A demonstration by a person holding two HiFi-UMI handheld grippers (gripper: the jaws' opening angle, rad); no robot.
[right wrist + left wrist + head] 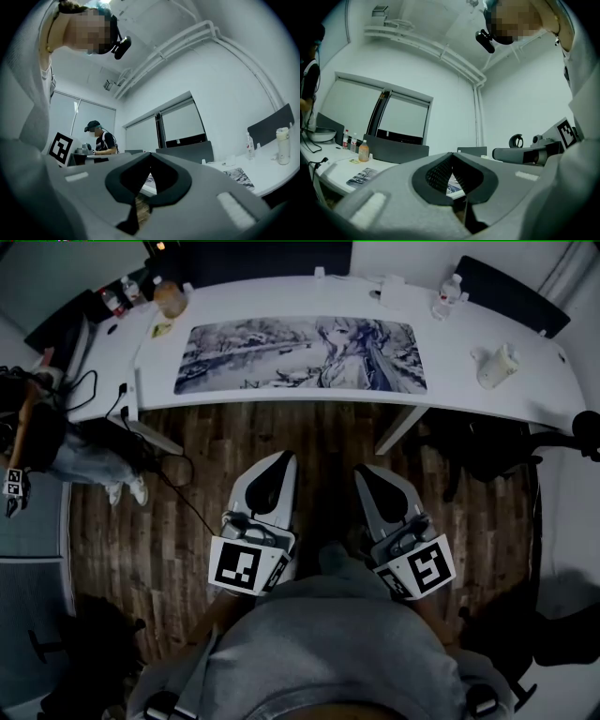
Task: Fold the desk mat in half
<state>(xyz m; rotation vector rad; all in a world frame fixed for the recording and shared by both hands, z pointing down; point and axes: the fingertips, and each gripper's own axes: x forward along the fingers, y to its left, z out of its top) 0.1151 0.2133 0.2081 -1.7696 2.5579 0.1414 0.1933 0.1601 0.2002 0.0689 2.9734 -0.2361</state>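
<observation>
The desk mat, printed with a grey winter scene and a figure, lies flat and unfolded on the white desk. Both grippers hang over the wooden floor in front of the desk, well short of the mat. My left gripper is shut with nothing between its fingers. My right gripper is shut and empty too. In the left gripper view the closed jaws of the left gripper point toward the desk, with the mat at the left. In the right gripper view the right gripper points level, with the mat at the right.
An amber drink bottle stands at the desk's far left corner, water bottles at the far right, a white bottle beside the mat's right end. A cable hangs off the left edge. Another person stands at left. Dark chairs line the far side.
</observation>
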